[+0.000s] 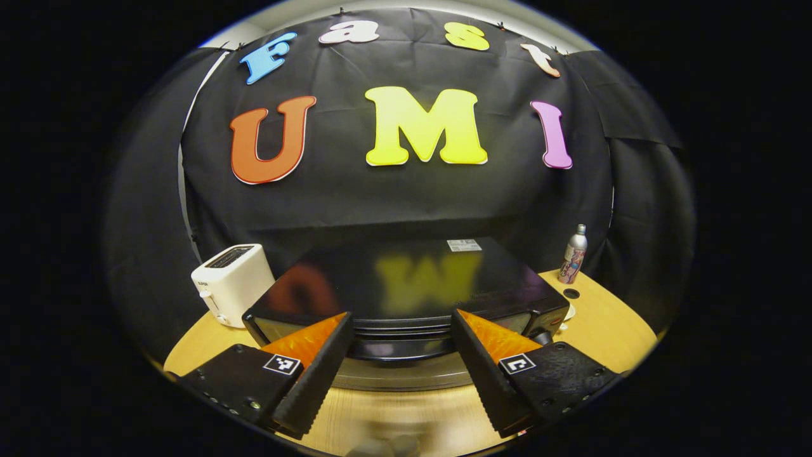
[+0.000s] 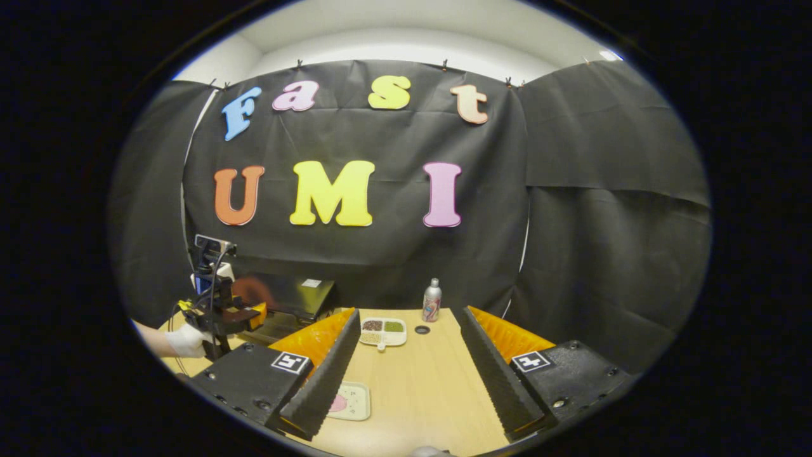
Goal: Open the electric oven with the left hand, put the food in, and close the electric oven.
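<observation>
the left gripper is wide open and holds nothing, right in front of the black oven on the table. it should go in straight, pinch the door handle (the dark bar at the front) and pull slowly. the right gripper is open too, above the food tray

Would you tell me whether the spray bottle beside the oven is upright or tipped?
Upright: the spray bottle stands on its base on the table, cap uppermost, right of the oven.
</observation>
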`<state>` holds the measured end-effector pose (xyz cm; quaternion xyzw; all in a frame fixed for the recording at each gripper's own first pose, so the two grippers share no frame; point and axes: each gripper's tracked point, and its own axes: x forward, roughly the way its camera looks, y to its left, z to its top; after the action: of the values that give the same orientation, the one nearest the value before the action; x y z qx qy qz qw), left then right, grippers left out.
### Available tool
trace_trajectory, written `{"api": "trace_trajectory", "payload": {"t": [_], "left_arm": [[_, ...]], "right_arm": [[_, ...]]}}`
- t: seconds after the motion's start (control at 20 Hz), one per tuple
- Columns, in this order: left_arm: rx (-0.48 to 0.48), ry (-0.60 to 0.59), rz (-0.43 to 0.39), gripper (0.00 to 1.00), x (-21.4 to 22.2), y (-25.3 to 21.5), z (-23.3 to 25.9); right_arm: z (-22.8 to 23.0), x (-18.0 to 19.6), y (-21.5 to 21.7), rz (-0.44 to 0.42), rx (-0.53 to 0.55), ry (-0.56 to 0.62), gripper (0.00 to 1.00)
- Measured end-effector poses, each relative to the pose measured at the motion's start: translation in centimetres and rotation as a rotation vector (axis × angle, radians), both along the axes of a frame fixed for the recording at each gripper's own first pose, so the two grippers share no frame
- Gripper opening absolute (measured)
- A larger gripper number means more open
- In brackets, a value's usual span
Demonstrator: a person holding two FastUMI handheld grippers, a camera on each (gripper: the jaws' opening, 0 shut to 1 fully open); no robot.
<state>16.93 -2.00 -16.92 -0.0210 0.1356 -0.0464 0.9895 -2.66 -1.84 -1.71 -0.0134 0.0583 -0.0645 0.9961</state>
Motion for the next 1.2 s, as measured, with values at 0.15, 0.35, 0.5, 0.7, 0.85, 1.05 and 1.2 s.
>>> {"api": "trace_trajectory", "payload": {"t": [0.15,0.35,0.5,0.7,0.85,1.05,1.2], "left_arm": [[0.0,0.001,0.001,0.94,-0.1,0.1,-0.1],[0.0,0.005,0.001,0.94,-0.2,0.1,-0.1],[0.003,-0.003,0.007,0.94,-0.3,0.1,0.1],[0.051,-0.105,0.069,0.89,-0.9,1.6,2.7],[0.033,-0.135,0.071,0.97,-2.6,1.0,4.5],[0.018,-0.153,0.084,0.96,-4.6,1.1,6.3],[0.004,-0.16,0.101,0.96,-6.1,1.6,7.6]], "right_arm": [[0.0,0.0,0.1,0.001,0.002,0.0,0.96],[-0.2,0.3,0.4,0.012,0.009,-0.003,1.0],[0.5,0.8,1.1,0.035,-0.002,-0.021,0.96],[2.7,3.2,2.9,0.121,-0.013,-0.061,0.96],[4.4,5.3,3.7,0.175,-0.041,-0.077,0.96],[4.8,6.3,5.6,0.231,-0.035,-0.078,0.96],[4.7,6.3,6.6,0.266,-0.029,-0.078,0.97]]}}
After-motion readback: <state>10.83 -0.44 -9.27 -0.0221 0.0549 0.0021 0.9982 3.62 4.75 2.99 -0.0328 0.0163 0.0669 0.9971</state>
